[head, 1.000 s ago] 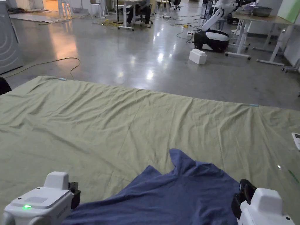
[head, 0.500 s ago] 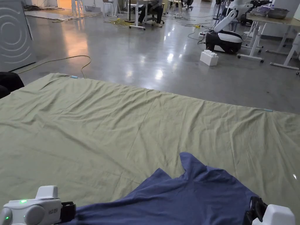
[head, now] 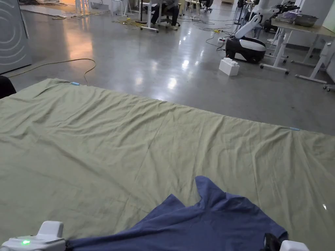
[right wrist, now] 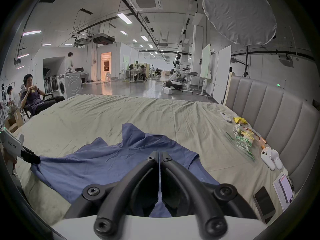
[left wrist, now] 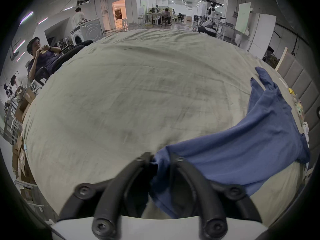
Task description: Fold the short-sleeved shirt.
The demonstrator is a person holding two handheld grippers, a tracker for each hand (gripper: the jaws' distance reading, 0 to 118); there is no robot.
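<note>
I have the blue shirt [head: 209, 225] lying on the near edge of the green sheet [head: 131, 140], stretched between my two tools. My left gripper [left wrist: 160, 159] pinches a bunched corner of the cloth at the near left. My right gripper [right wrist: 159, 154] has its jaws pressed together over the shirt at the near right, and I judge the cloth is caught between them. The fabric looks thin, soft and light; it sags and creases, so I would hold it at hem corners or shoulder seams and keep it taut. My left gripper's casing bears small writing, too blurred to make out.
</note>
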